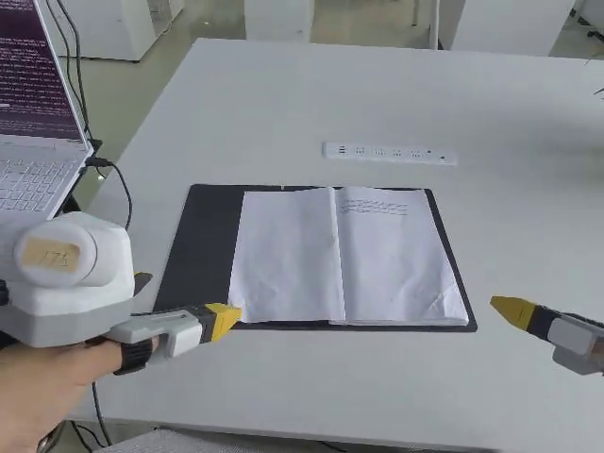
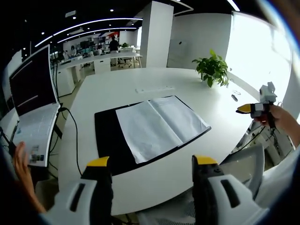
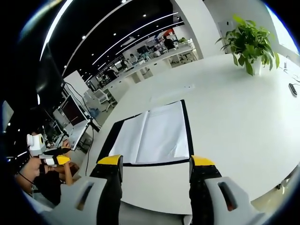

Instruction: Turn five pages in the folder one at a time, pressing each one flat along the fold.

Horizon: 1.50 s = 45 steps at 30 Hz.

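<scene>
Judging by how both grippers hang clear of the folder (image 1: 321,255), no page is in hand: this is the gap before a turn, and how many of the five are done I cannot tell. The folder lies open and flat in the middle of the white surface (image 1: 283,85), with a laptop (image 1: 38,142) at its 10 o'clock and a power strip (image 1: 389,153) well apart at 12 o'clock.

The left gripper (image 1: 225,319) hovers at the folder's 8 o'clock, just off the near left corner. The right gripper (image 1: 512,310) hovers at 4 o'clock, off the near right corner. Both sets of jaws are spread wide and hold nothing.

The next move probably calls for the right gripper to pinch one sheet alone at its free edge, carry it over, then press along the fold (image 1: 337,255).

The black cover shows as a wide band at 9 o'clock and a thin border elsewhere. Two white pages lie on it: the left page (image 1: 283,255) looks blank, while the right page (image 1: 396,255) carries faint lines of print near its far edge and a slight crease at its near corner.
</scene>
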Each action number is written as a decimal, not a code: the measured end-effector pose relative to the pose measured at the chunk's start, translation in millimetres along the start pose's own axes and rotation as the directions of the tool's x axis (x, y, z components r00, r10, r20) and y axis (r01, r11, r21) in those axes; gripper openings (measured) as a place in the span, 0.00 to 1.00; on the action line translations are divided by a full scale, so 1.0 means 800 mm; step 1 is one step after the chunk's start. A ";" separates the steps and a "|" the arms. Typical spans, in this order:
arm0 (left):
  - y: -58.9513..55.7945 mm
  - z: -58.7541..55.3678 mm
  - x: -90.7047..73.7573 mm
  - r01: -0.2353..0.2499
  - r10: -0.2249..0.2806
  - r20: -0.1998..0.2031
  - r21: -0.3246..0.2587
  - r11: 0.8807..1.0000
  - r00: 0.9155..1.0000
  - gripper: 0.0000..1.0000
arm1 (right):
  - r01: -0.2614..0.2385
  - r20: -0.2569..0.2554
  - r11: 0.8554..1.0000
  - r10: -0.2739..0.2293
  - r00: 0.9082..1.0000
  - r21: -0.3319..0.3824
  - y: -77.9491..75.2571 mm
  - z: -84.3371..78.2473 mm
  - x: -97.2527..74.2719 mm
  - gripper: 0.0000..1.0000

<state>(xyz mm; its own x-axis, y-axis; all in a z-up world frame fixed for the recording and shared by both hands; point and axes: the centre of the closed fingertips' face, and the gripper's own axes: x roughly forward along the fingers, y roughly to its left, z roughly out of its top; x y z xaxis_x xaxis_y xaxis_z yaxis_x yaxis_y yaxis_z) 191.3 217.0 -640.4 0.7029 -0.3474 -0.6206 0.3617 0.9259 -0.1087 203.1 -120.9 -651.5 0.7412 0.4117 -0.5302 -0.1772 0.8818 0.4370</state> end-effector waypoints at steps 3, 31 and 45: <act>-0.006 -0.004 0.018 0.007 -0.007 -0.019 0.011 1.000 1.000 0.68 | 0.010 -0.011 1.000 -0.010 1.000 -0.007 -0.003 -0.002 0.005 0.55; -0.161 0.013 0.258 0.162 -0.172 0.041 0.181 0.970 0.984 0.68 | -0.002 -0.006 1.000 0.002 1.000 -0.026 -0.033 -0.013 0.085 0.49; -0.218 0.006 0.330 0.189 -0.197 0.005 0.253 0.949 0.980 0.70 | 0.002 -0.019 1.000 -0.002 1.000 -0.016 -0.053 -0.025 0.089 0.49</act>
<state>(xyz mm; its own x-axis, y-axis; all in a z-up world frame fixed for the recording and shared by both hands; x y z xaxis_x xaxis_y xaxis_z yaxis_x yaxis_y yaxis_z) 316.7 -37.0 -781.5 0.6207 -0.5237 -0.5834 0.6311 0.7753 -0.0245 250.2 -124.2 -722.0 0.7294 0.4139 -0.5447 -0.1861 0.8862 0.4242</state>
